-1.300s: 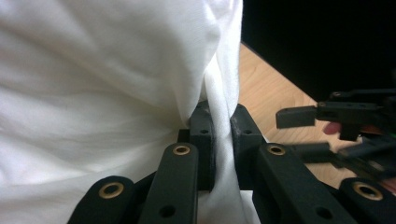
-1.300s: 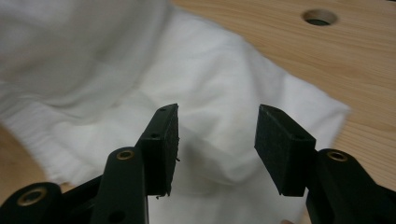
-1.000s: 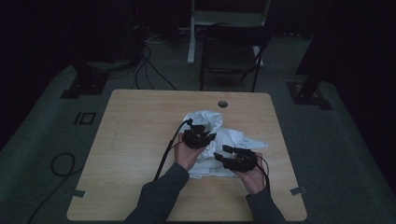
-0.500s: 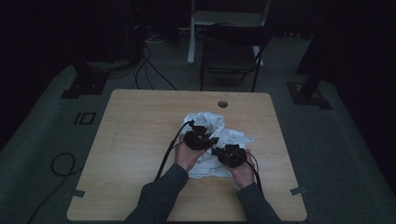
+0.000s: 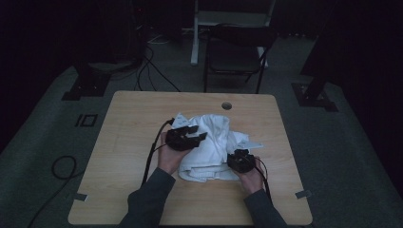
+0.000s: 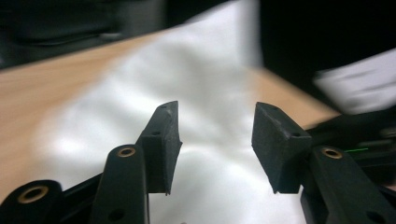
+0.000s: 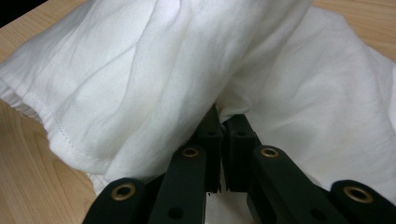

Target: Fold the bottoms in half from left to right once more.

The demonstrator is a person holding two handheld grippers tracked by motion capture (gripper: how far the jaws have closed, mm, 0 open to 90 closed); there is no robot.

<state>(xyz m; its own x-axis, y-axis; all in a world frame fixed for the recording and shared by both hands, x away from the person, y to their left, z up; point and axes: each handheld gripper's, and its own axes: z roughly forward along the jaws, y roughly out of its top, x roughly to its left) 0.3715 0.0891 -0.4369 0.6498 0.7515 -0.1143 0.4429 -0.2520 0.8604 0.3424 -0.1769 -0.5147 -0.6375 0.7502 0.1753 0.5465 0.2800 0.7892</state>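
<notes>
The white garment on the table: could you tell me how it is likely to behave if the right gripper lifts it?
The white garment would probably drape and sag: it lies in soft, rumpled folds. It looks thin and light, so it should rise easily. With the right gripper shut on a single fold, the rest would likely trail across the table. The left gripper, jaws just opening, grips nothing.

White garment (image 5: 209, 142) — plain, black grippers, pale wood table (image 5: 133, 118), grey sleeves (image 5: 147, 204)
</notes>
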